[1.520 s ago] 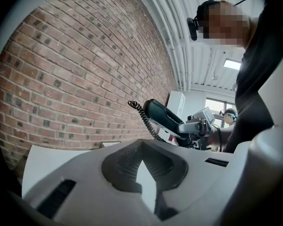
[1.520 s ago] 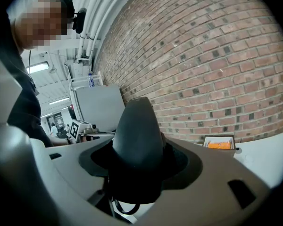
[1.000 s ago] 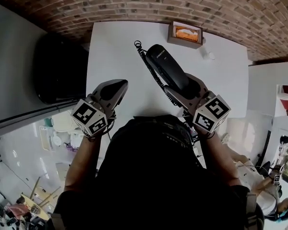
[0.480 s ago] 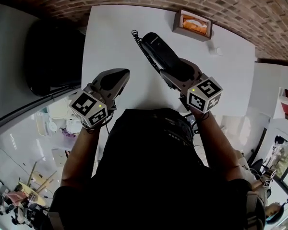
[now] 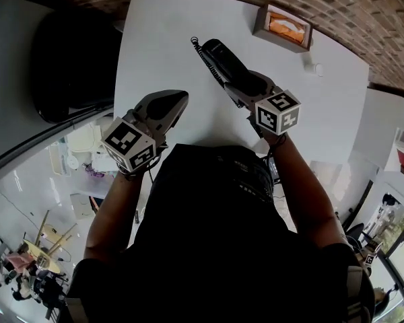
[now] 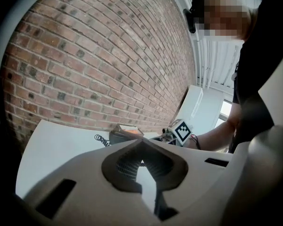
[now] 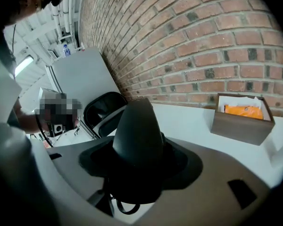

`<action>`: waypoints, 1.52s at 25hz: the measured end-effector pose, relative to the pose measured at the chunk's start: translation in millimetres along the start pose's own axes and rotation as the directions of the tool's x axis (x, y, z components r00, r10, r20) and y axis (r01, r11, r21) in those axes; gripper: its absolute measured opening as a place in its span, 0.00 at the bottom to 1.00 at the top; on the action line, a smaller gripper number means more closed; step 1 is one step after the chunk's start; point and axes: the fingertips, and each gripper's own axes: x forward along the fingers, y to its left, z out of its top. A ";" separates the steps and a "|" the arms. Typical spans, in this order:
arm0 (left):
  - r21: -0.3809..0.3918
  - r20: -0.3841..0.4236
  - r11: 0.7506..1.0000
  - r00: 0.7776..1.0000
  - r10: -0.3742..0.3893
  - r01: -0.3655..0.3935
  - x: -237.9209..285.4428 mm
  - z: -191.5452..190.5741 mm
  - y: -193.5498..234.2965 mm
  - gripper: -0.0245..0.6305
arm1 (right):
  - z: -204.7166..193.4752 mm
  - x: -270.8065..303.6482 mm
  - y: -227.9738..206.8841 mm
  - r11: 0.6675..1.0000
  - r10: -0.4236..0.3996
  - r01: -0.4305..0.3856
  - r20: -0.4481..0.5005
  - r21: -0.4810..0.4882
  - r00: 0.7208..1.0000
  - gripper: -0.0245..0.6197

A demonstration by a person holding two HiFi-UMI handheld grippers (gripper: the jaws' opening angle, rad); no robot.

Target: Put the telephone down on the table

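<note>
Two grippers over the table (image 5: 155, 39): right gripper (image 5: 246, 87), upper centre, clamps the telephone (image 5: 222, 56) by its near end, apparently for set-down; left gripper (image 5: 178, 101), closed and empty, waits aside.

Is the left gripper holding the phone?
No, the phone sits in the right gripper; the left gripper holds nothing.

We see soft, even light on the white table (image 5: 161, 39), with only faint shadows. Fisheye distortion bends the brick wall (image 6: 85, 55) towards dark corners. The black telephone (image 7: 137, 135), close up, looks blurred and featureless.
</note>
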 end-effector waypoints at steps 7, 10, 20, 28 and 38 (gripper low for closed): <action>-0.043 -0.007 0.999 1.000 0.005 -0.005 0.5 -15.1 -4.7 0.05 | -38.4 28.3 -36.2 0.999 -0.044 0.047 -0.094 0.028 0.995 0.46; -0.051 -0.009 0.999 1.000 0.009 -0.010 0.8 -19.2 -8.8 0.05 | -52.2 36.7 -48.4 0.998 -0.054 0.056 -0.137 0.011 0.989 0.46; -0.070 -0.003 0.996 0.998 0.062 -0.062 -6.2 -21.9 0.8 0.05 | -77.3 55.1 -72.5 0.997 -0.075 0.077 -0.205 -0.001 0.976 0.46; -0.084 -0.006 0.992 0.995 0.099 -0.099 -10.0 -28.4 0.9 0.05 | -93.7 59.4 -89.9 0.995 -0.100 0.092 -0.238 -0.045 0.966 0.46; -0.063 -0.012 0.992 0.994 0.111 -0.112 -6.6 -32.0 -8.1 0.05 | -102.4 64.0 -91.5 0.991 -0.095 0.066 -0.270 -0.114 0.958 0.46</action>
